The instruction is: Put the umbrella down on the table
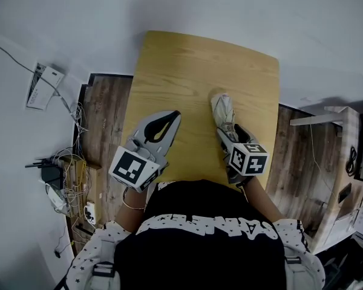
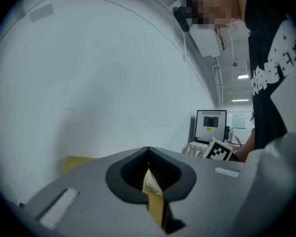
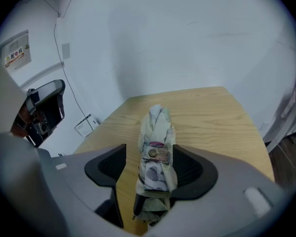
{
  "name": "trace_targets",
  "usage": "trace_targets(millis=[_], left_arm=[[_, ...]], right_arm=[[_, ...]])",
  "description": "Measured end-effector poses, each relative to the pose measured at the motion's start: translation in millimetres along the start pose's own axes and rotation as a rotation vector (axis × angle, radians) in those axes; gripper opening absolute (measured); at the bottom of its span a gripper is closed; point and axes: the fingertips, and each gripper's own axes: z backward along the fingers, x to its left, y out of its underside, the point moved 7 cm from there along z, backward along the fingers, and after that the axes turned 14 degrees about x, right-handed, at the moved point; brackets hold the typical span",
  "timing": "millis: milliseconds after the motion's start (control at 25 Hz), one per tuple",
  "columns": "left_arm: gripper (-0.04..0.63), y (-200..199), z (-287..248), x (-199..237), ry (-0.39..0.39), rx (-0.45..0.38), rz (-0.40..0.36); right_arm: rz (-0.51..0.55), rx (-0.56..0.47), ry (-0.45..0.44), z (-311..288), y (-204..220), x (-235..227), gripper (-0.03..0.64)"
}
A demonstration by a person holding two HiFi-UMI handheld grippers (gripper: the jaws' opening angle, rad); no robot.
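A folded, light floral umbrella (image 1: 222,109) lies lengthwise at the right of the wooden table (image 1: 187,65), its strap buttoned. My right gripper (image 1: 227,127) is around its handle end. In the right gripper view the umbrella (image 3: 157,125) touches the right jaw, while a strip of table (image 3: 212,112) shows between it and the left jaw. So the right gripper (image 3: 150,147) is open. My left gripper (image 1: 172,116) hovers over the table's left side with its jaws together and nothing in them. In the left gripper view the left gripper (image 2: 148,152) points at the wall.
A tangle of cables and a power strip (image 1: 66,180) lies on the floor to the left. A white box (image 1: 43,86) is fixed to the wall. At the right stands a wooden shelf (image 1: 339,156). A monitor (image 2: 210,125) is further off.
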Motion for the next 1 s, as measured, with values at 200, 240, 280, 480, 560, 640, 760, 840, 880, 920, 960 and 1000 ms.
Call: trace_targets(millis=[200, 240, 280, 480, 560, 640, 760, 840, 880, 920, 960, 1000], left_arm=[[-0.005, -0.9, 1.8, -7.2, 0.016, -0.003, -0.019], [-0.005, -0.9, 1.4, -7.9, 0.017, -0.010, -0.026], [-0.005, -1.8, 1.3, -9.4, 0.019, -0.004, -0.030], [-0.005, -2.2, 0.2, -14.4, 0.024, -0.003, -0.029], [-0.005, -3.7, 0.6, -17.5, 0.016, 0.009, -0.022], [-0.005, -3.8, 1.3, -23.1, 0.037, 0.027, -0.031], [-0.005, -4.2, 1.4, -27.8, 0.058, 0.029, -0.050], [-0.005, -3.9, 1.3, -28.3, 0.058, 0.000, -0.073], [-0.005, -3.5, 1.4, -28.4, 0.058, -0.012, -0.079], [-0.005, -2.9, 1.8, -28.5, 0.057, -0.016, -0.079], [-0.005, -2.3, 2.3, -28.6, 0.056, -0.015, -0.073], [-0.005, -1.3, 2.9, -28.6, 0.055, -0.011, -0.064]], right_arm=[[-0.006, -0.071, 0.003, 16.3, -1.1, 5.1, 0.268], [-0.008, -0.086, 0.001, 19.2, -1.4, 5.9, 0.249], [-0.011, -0.099, -0.003, 22.0, -1.7, 6.8, 0.230], [-0.006, -0.155, -0.008, 35.7, -2.7, 11.4, 0.155], [-0.005, -0.177, -0.008, 42.3, -2.4, 12.9, 0.121], [-0.006, -0.191, -0.004, 47.8, -2.6, 14.1, 0.087], [-0.012, -0.212, 0.015, 55.8, -4.2, 14.7, 0.014], [0.001, -0.223, 0.026, 60.9, -5.6, 15.3, 0.014], [0.009, -0.231, 0.031, 63.4, -6.6, 16.0, 0.014], [0.017, -0.242, 0.035, 66.2, -7.7, 17.1, 0.014], [0.025, -0.252, 0.039, 69.2, -8.9, 18.4, 0.012], [0.034, -0.259, 0.043, 72.2, -9.9, 19.9, 0.012]])
